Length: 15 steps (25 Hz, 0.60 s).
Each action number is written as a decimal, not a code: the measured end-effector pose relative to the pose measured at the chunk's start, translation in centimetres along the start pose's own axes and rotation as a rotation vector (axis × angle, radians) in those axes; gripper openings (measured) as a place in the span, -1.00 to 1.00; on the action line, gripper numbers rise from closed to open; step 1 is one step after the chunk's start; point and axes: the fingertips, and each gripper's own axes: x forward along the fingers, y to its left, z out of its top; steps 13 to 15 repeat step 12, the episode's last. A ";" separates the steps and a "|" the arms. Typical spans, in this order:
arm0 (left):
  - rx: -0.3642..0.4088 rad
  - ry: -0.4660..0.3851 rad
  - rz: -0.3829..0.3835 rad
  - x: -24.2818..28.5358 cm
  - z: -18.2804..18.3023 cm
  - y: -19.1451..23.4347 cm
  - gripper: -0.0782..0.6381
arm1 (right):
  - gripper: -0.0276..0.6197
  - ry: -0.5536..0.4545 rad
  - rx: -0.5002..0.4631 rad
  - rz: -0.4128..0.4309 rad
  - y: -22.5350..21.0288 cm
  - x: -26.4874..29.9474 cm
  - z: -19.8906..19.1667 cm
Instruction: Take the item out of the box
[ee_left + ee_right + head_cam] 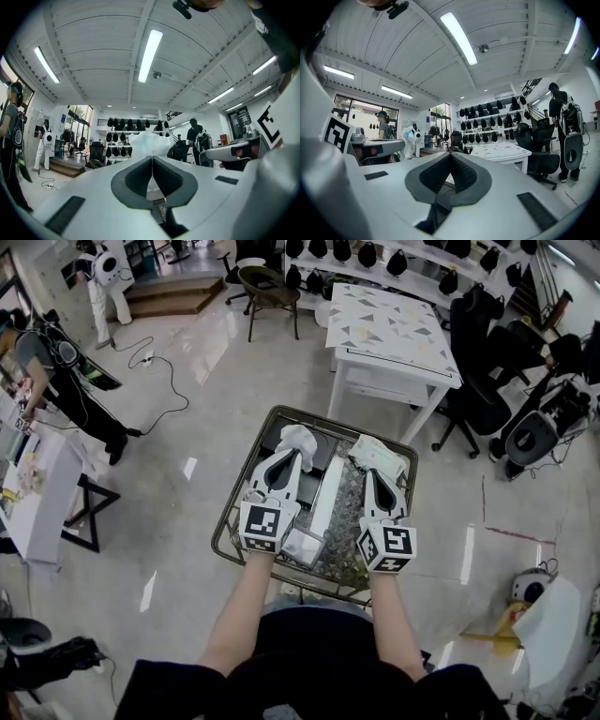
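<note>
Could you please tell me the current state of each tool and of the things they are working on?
Left tool: shut on the wrap.
Right tool: shut; the packet lies at its tip, grip unclear.
Wrap: crumpled, pinched at the left tool's tip.
Packet: flat, sealed as far as can be seen.
Box: open.
</note>
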 end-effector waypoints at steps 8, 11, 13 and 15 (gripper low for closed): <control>0.006 0.005 0.001 0.3 -0.1 0.0 -0.71 | -0.91 0.004 0.009 0.000 -0.3 0.3 -0.1; 0.003 0.011 0.006 0.5 -0.1 0.3 -0.71 | -0.91 0.008 0.009 0.000 -0.4 0.5 -0.1; 0.001 0.013 0.008 0.5 -0.1 0.4 -0.71 | -0.91 0.009 0.009 0.000 -0.4 0.6 -0.1; 0.001 0.013 0.008 0.5 -0.1 0.4 -0.71 | -0.91 0.009 0.009 0.000 -0.4 0.6 -0.1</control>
